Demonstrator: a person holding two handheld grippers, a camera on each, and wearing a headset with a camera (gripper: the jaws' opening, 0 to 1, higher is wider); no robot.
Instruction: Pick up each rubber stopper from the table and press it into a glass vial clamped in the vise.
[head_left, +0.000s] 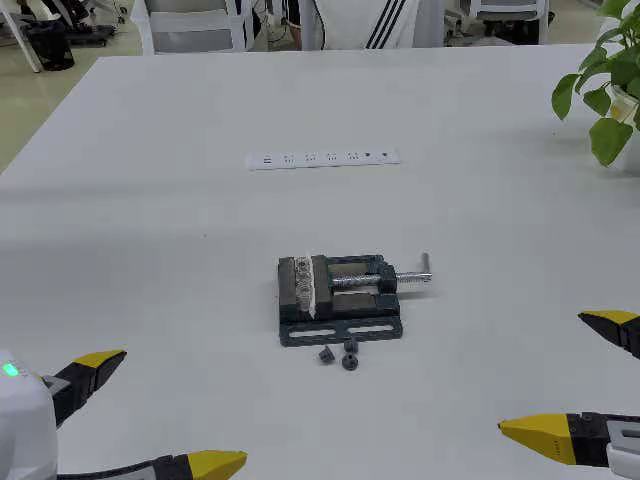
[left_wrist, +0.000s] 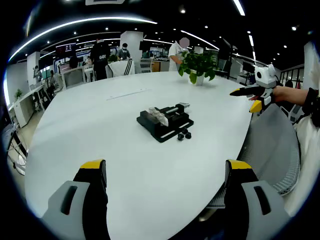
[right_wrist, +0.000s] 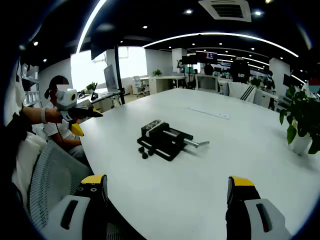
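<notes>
A dark vise (head_left: 338, 298) sits mid-table with a row of glass vials (head_left: 303, 285) clamped between its jaws and its silver handle pointing right. Three dark rubber stoppers (head_left: 341, 354) lie on the table just in front of it. The vise (left_wrist: 165, 120) and stoppers (left_wrist: 184, 134) also appear in the left gripper view, and the vise (right_wrist: 163, 136) and stoppers (right_wrist: 145, 151) in the right gripper view. My left gripper (head_left: 155, 410) is at the bottom left, open and holding nothing. My right gripper (head_left: 575, 378) is at the bottom right, open and holding nothing. Both are well short of the vise.
A white power strip (head_left: 322, 158) lies across the table beyond the vise. A potted green plant (head_left: 603, 95) stands at the far right edge. Chairs and a seated person are at the far side of the white table (head_left: 150, 230).
</notes>
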